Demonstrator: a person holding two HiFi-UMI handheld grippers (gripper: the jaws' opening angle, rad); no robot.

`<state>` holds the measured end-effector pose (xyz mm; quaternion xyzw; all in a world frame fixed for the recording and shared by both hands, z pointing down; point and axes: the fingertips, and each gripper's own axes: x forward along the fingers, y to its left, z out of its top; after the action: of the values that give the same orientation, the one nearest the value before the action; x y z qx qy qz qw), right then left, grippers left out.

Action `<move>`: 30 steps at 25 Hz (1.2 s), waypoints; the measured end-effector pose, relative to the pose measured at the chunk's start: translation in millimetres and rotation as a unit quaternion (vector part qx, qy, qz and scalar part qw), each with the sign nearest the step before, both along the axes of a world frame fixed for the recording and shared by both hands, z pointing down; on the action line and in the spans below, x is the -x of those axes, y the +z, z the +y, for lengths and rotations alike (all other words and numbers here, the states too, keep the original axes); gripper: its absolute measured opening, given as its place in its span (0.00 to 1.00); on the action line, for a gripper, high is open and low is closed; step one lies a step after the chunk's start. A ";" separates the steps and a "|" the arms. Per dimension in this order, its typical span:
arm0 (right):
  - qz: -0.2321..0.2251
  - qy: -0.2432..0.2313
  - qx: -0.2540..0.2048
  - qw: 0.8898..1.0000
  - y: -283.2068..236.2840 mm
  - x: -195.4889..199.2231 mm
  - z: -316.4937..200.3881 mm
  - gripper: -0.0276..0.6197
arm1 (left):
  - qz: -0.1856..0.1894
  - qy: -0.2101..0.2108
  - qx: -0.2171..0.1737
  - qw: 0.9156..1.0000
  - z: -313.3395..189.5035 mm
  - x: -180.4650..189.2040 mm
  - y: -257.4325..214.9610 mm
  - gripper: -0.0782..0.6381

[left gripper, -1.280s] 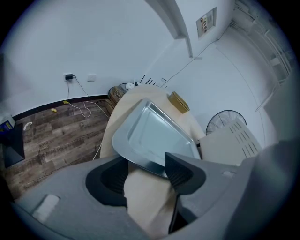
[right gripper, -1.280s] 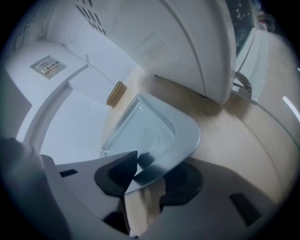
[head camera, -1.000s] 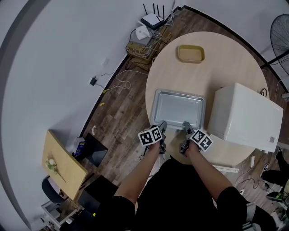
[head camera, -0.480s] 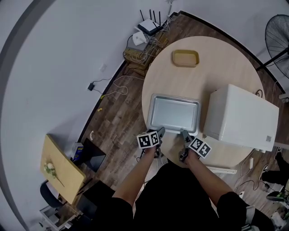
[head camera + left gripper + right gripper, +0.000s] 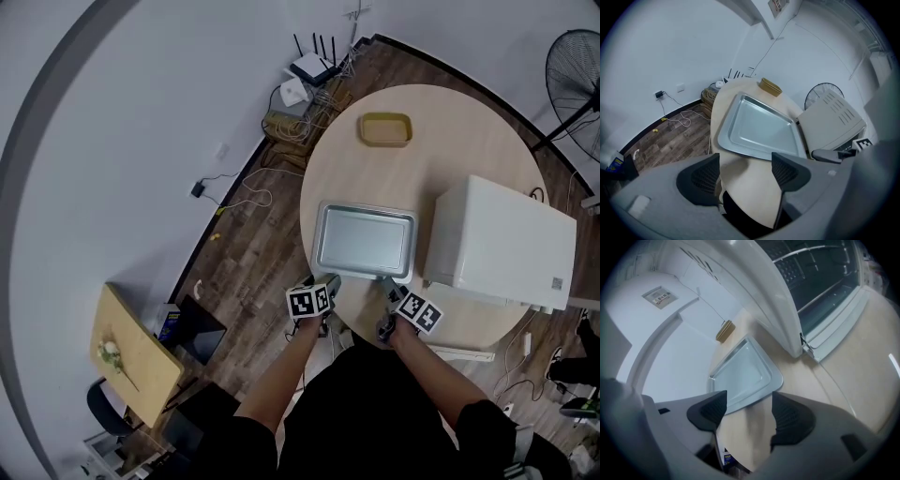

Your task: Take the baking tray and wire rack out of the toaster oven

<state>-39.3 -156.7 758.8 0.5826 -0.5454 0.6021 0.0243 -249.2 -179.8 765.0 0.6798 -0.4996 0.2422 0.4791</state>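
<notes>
The baking tray [image 5: 364, 241] lies flat on the desk [image 5: 441, 141], just beside the toaster oven [image 5: 497, 244]. The left tool [image 5: 330, 281] and the right tool [image 5: 387, 286] hover off its near rim. Both have just been opening their jaws, which stand wide with nothing between them. The tray looks like thin sheet metal: light, stiff and slick, so it will likely slide or clatter. The raised rim is the place to pinch. I can't pick out the wire rack for certain inside the open oven.

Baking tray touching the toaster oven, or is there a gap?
Apart. The right gripper view shows a strip of bare table between the baking tray and the toaster oven.
</notes>
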 end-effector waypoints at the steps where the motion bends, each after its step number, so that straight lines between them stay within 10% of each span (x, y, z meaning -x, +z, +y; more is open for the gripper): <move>1: 0.005 -0.009 -0.007 1.000 -5.1 -0.1 1.7 0.48 | 0.009 -0.007 -0.007 1.000 2.5 -0.6 -8.4 0.57; 12: 0.032 -0.031 -0.094 0.995 -81.6 -30.7 43.6 0.47 | 0.036 -0.070 -0.125 0.989 76.6 9.8 -108.9 0.57; 15: 0.047 -0.045 -0.129 0.989 -108.9 -33.9 59.8 0.30 | 0.071 -0.082 -0.140 0.984 104.4 6.9 -123.9 0.54; 22: 0.077 -0.095 -0.196 0.973 -152.5 -44.0 98.0 0.05 | 0.170 -0.094 -0.201 0.960 147.5 -21.1 -158.4 0.18; 30: 0.069 -0.061 -0.205 0.974 -178.4 -72.2 153.9 0.05 | 0.202 -0.102 -0.231 0.946 170.8 -48.5 -174.3 0.14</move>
<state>32.8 -2.8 580.4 0.5806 -0.6888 0.4337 -0.0213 -200.7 -9.0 590.7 0.7520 -0.5014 -0.0719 0.4219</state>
